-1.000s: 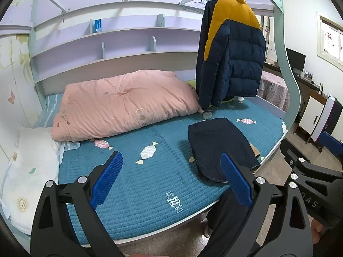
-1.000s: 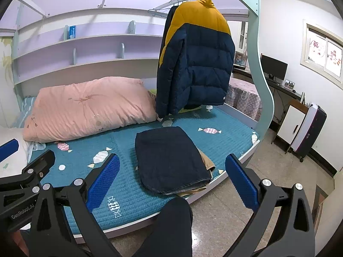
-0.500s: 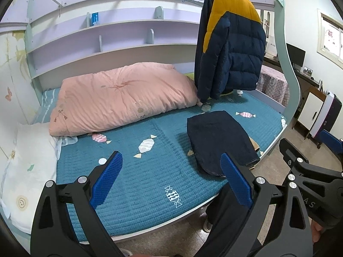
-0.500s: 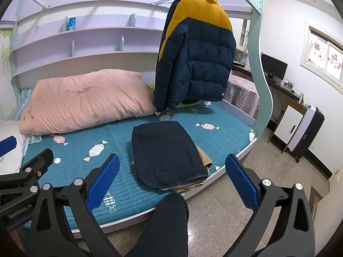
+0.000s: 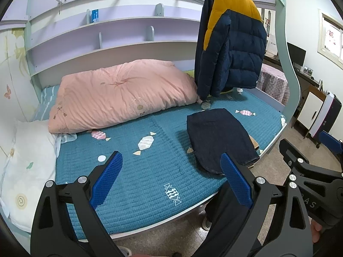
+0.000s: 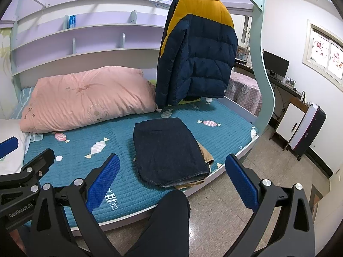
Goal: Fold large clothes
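A folded dark navy garment (image 5: 218, 137) (image 6: 169, 150) lies on the teal bed cover near the bed's front edge, on top of a tan folded piece (image 6: 204, 153). A navy and yellow puffer jacket (image 5: 231, 49) (image 6: 197, 49) hangs from a rail above the bed's far right. My left gripper (image 5: 171, 177) is open and empty, held over the bed's front edge left of the folded pile. My right gripper (image 6: 171, 177) is open and empty too, in front of the pile.
A pink quilt (image 5: 120, 98) fills the back of the bed (image 5: 150, 184); a white pillow (image 5: 23, 167) lies at the left. Shelves (image 5: 107, 34) line the wall. A person's dark trouser leg (image 6: 167, 224) stands at the bed edge. A suitcase (image 6: 308, 128) and desk are at right.
Both grippers have drawn back and risen slightly from the bed, so the scene sits lower in view. Nothing was taken hold of; jaws stay open.
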Demonstrator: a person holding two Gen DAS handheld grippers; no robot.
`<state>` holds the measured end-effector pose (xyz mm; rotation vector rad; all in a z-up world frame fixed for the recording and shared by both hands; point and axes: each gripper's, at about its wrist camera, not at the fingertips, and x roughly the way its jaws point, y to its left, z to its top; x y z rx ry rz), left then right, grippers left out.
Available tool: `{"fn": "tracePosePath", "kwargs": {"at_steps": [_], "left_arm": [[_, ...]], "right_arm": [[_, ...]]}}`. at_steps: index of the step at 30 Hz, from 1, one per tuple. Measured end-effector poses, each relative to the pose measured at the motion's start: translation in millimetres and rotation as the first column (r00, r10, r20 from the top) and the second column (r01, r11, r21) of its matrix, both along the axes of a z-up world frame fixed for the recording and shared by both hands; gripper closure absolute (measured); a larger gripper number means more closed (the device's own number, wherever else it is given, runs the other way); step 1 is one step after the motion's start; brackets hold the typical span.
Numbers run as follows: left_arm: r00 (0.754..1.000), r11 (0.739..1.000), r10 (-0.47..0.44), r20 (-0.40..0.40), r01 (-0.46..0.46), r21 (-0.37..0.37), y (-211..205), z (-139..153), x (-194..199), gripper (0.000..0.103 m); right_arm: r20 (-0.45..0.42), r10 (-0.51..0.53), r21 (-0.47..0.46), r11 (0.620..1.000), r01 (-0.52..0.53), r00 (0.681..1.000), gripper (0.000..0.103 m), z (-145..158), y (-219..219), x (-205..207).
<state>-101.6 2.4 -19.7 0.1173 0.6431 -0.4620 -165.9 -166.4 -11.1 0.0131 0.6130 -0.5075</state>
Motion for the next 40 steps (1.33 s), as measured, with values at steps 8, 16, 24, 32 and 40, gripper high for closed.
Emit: {"fn": "tracePosePath", "kwargs": {"at_steps": [8, 16, 24, 32, 40], "left_arm": [[1.000, 1.000, 0.001, -0.022, 0.000, 0.008, -4, -3, -2, 0.010], [1.000, 1.000, 0.000, -0.028, 0.001, 0.012, -6, -5, -1, 0.010], [0.999, 1.000, -0.002, -0.033, 0.003, 0.013, -5, -7, -2, 0.010], [0.999, 1.000, 0.001, -0.043, 0.000, 0.022, -4, -11, -3, 0.010], [0.999, 1.000, 0.006, -0.040, -0.005, 0.019, -3, -10, -3, 0.010]], "right_arm": [[-0.015, -0.002, 0.010, 1.000, 0.002, 1.000, 0.008, -4, -1, 0], [-0.027, -0.004, 0.009, 1.000, 0.004, 1.000, 0.008, -5, 0, -1], [-0.029, -0.002, 0.009, 1.000, 0.002, 1.000, 0.008, -5, -1, 1], [-0.033, -0.002, 0.008, 1.000, 0.003, 0.999, 0.008, -5, -2, 2], [-0.029, 0.000, 0.020, 1.000, 0.000, 1.000, 0.008, -7, -3, 1]]}}
